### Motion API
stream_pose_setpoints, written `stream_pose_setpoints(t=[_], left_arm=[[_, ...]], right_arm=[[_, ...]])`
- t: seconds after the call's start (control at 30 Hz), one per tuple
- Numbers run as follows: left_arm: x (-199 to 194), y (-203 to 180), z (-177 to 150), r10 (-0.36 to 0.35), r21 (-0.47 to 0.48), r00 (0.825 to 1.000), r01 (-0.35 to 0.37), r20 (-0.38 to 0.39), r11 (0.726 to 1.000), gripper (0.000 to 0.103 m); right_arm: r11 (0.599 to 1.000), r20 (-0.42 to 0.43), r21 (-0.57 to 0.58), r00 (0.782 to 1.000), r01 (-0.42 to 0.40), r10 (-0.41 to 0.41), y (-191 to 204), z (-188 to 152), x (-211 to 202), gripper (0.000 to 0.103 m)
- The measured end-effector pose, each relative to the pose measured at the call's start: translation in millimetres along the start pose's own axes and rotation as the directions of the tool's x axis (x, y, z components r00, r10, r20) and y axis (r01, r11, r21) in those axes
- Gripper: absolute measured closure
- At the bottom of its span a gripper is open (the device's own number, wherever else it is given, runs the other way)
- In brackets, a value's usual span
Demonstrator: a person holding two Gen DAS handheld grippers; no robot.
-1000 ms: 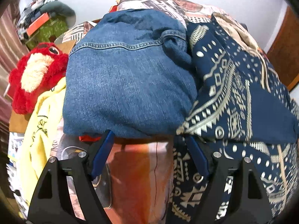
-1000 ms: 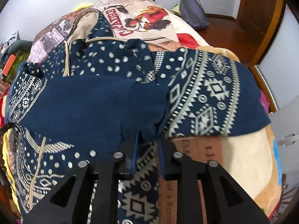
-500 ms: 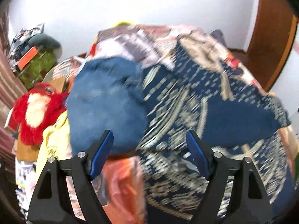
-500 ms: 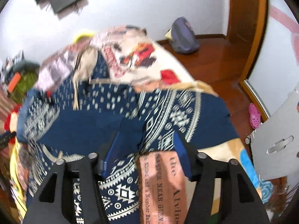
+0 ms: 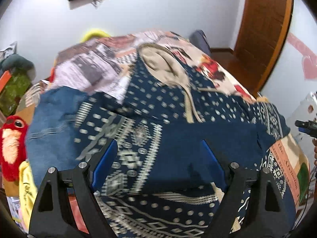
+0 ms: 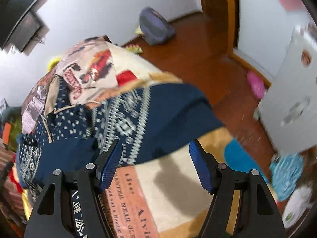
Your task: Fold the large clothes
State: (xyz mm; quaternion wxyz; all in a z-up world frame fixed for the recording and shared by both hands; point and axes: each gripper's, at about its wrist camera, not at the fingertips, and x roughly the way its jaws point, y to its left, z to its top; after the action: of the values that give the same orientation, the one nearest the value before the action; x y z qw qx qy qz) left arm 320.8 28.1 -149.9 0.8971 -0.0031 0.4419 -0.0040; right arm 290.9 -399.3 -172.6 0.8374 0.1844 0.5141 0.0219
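Observation:
A navy hoodie (image 5: 208,132) with a pale geometric pattern lies spread on the bed, its beige-lined hood (image 5: 164,65) toward the far wall. My left gripper (image 5: 158,144) hovers above the hoodie's middle, its jaws opening, and nothing sits between them. In the right wrist view the hoodie's sleeve (image 6: 168,111) lies across the bed's right side. My right gripper (image 6: 155,144) hangs over the sleeve's near edge and the bed cover, its jaws opening, and no cloth is caught in them. Folded blue jeans (image 5: 51,123) lie left of the hoodie.
A printed bed cover (image 6: 178,180) lies under the clothes. A red plush toy (image 5: 11,144) and a yellow garment (image 5: 27,190) are at the bed's left edge. On the wooden floor to the right are a backpack (image 6: 154,27) and a white cabinet (image 6: 293,103).
My right gripper let go of the navy cloth, opened wide and swung right toward the bed's edge. My left gripper moved right, from over the jeans to over the hoodie.

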Motion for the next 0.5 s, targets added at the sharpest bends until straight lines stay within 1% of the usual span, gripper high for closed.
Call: stream_pose_setpoints(t=[0.07, 0.17, 0.23, 0.3, 0.33, 0.5], left_arm=[[17.9, -8.8, -4.4, -0.009, 0.001, 0.999, 0.009, -0.034, 1.000, 0.018], [39.7, -18.8, -12.5, -0.032, 0.009, 0.996, 0.033, -0.088, 0.999, 0.018], [50.9, -22.8, -16.5, -0.042, 0.011, 0.993, 0.043, -0.114, 0.999, 0.018], [61.0, -25.8, -19.2, -0.047, 0.011, 0.990, 0.049, -0.134, 0.999, 0.018], [64.3, -26.5, -20.2, -0.049, 0.010, 0.989, 0.051, -0.140, 0.999, 0.018], [78.6, -27.2, -25.1, -0.057, -0.009, 0.984, 0.056, -0.167, 0.998, 0.018]], right_arm=[[0.996, -0.058, 0.087, 0.998, 0.004, 0.001, -19.3, 1.3, 21.0, 0.037], [0.981, -0.090, 0.195, 0.995, -0.019, 0.037, -40.8, 3.8, 40.8, 0.037], [0.971, -0.087, 0.238, 0.995, -0.032, 0.054, -49.6, 5.9, 51.2, 0.037], [0.964, -0.080, 0.263, 0.996, -0.024, 0.047, -54.7, 9.2, 59.1, 0.036], [0.960, -0.071, 0.278, 0.996, -0.026, 0.047, -56.5, 11.1, 62.8, 0.034], [0.937, -0.016, 0.349, 1.000, -0.018, 0.025, -65.6, 23.4, 75.1, 0.034]])
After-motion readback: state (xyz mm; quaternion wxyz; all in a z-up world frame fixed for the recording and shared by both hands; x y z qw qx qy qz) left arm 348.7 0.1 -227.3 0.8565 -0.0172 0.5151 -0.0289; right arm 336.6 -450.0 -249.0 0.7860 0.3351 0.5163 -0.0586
